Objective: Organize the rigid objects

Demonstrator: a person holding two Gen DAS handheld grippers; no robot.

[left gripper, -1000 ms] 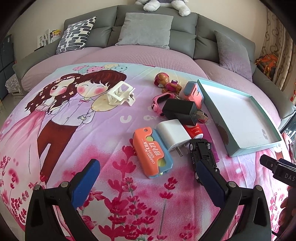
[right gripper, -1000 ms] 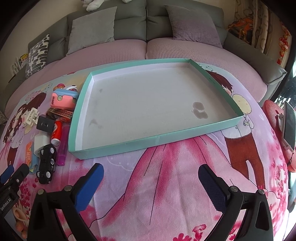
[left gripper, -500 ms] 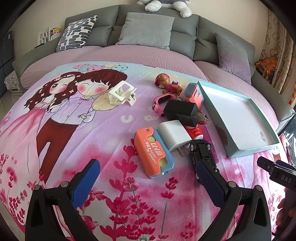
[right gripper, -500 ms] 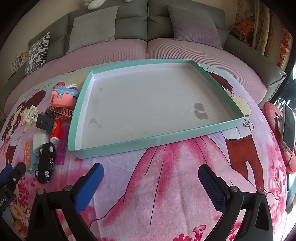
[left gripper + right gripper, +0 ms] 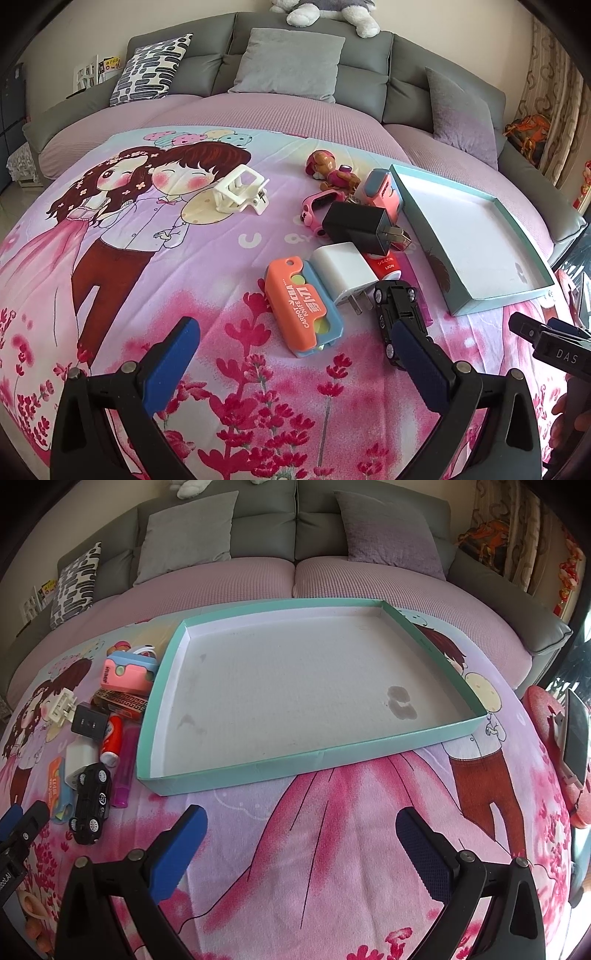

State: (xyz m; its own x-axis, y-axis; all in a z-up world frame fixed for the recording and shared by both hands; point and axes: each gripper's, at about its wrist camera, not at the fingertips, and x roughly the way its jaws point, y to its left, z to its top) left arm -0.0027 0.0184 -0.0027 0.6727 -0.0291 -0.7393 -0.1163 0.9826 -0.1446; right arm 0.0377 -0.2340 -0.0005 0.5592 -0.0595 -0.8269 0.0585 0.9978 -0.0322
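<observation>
- Two hand-held grippers hover over the bed: the left hand-held gripper (image 5: 295, 347) is spread wide and holds nothing, and the right hand-held gripper (image 5: 301, 834) is likewise wide and empty.
- Loose items cluster just left of the empty teal tray (image 5: 236, 771): black toy car (image 5: 397, 306), white charger (image 5: 343, 271), black charger (image 5: 356, 227), orange carrot knife (image 5: 301, 301), all touching or overlapping.
- Likely risk: closing on the glossy, rounded car could nudge the white charger's metal prongs or let the car roll out of the pads.
- The soft printed bedspread (image 5: 184, 277) gives underfoot, so a downward push may tilt the thin cardboard tray.
- Chargers are smooth, hard blocks; the white clip (image 5: 238, 194) lies well apart.
</observation>
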